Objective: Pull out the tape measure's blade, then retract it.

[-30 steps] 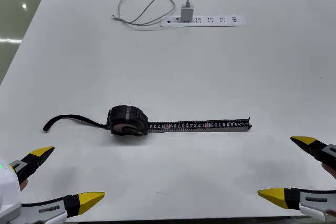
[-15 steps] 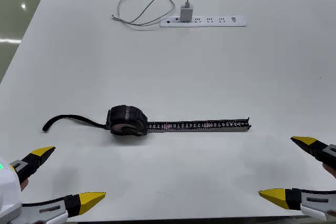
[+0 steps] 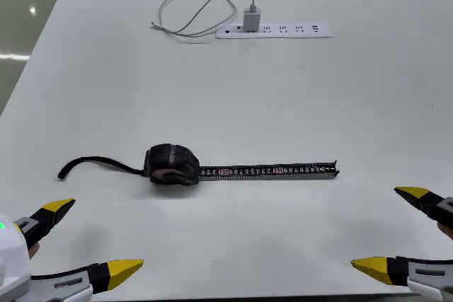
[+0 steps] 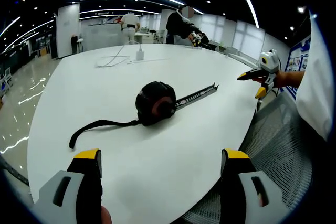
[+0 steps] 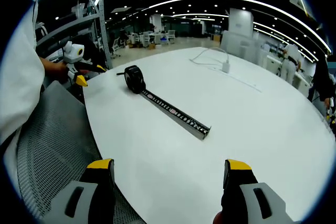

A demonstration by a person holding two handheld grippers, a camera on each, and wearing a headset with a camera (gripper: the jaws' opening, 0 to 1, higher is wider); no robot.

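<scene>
A black tape measure [image 3: 170, 165] lies on the white table [image 3: 226, 90], its blade [image 3: 267, 170] pulled out to the right and its black wrist strap [image 3: 92, 164] trailing left. The blade's end hook [image 3: 335, 168] rests on the table. In the left gripper view the tape measure [image 4: 156, 103] lies ahead of my left gripper [image 4: 160, 158], which is open and empty. My right gripper [image 5: 167, 169] is open too, short of the blade [image 5: 176, 113]. In the head view the left gripper [image 3: 88, 237] sits at the bottom left and the right gripper [image 3: 396, 230] at the bottom right.
A white power strip [image 3: 276, 29] with a plugged charger [image 3: 252, 17] and a looped grey cable [image 3: 195, 10] lies at the table's far side. The table's near edge runs just below both grippers. People stand in the background [image 4: 181, 23].
</scene>
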